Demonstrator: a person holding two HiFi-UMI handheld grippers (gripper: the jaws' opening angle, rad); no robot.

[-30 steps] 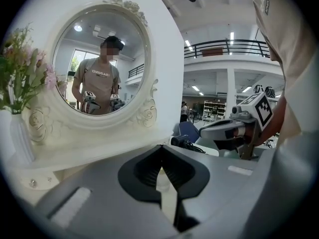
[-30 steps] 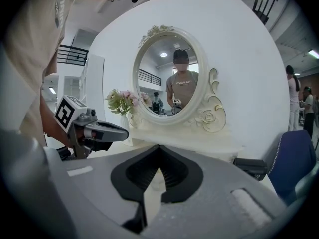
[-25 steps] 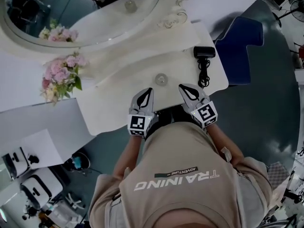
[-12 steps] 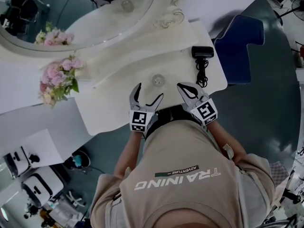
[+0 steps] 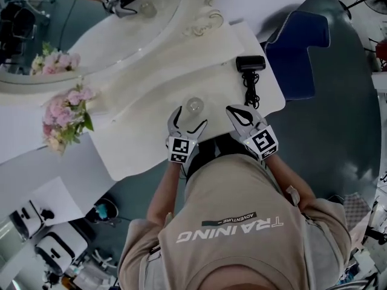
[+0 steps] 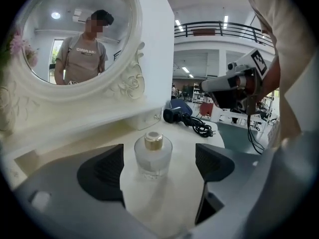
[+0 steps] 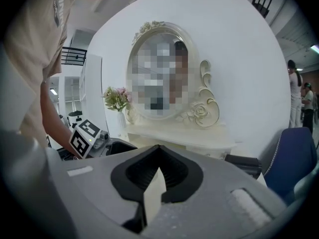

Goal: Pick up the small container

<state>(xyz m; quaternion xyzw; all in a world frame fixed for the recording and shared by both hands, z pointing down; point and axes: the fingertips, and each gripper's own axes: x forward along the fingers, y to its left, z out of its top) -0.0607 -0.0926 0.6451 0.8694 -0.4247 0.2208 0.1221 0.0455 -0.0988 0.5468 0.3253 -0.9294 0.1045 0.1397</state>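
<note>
The small container (image 5: pixel 194 106) is a frosted glass bottle with a gold cap, standing upright on the white vanity table (image 5: pixel 145 144). In the left gripper view the bottle (image 6: pixel 153 156) stands just ahead of the two black pads, centred on the gap and untouched. My left gripper (image 5: pixel 189 118) (image 6: pixel 159 166) is open wide, its tips just short of the bottle. My right gripper (image 5: pixel 236 110) (image 7: pixel 158 153) hovers to the right of the bottle with its jaws shut and nothing in them.
A black hair dryer (image 5: pixel 250 63) with a coiled cord (image 5: pixel 250 90) lies at the table's right end. A pink flower bunch (image 5: pixel 63 110) stands at the left, an oval mirror (image 5: pixel 91 35) behind. A blue chair (image 5: pixel 296 53) sits beyond the right edge.
My left gripper's jaws went from shut to wide open and edged forward to the bottle. The right gripper stayed shut in about the same place.
</note>
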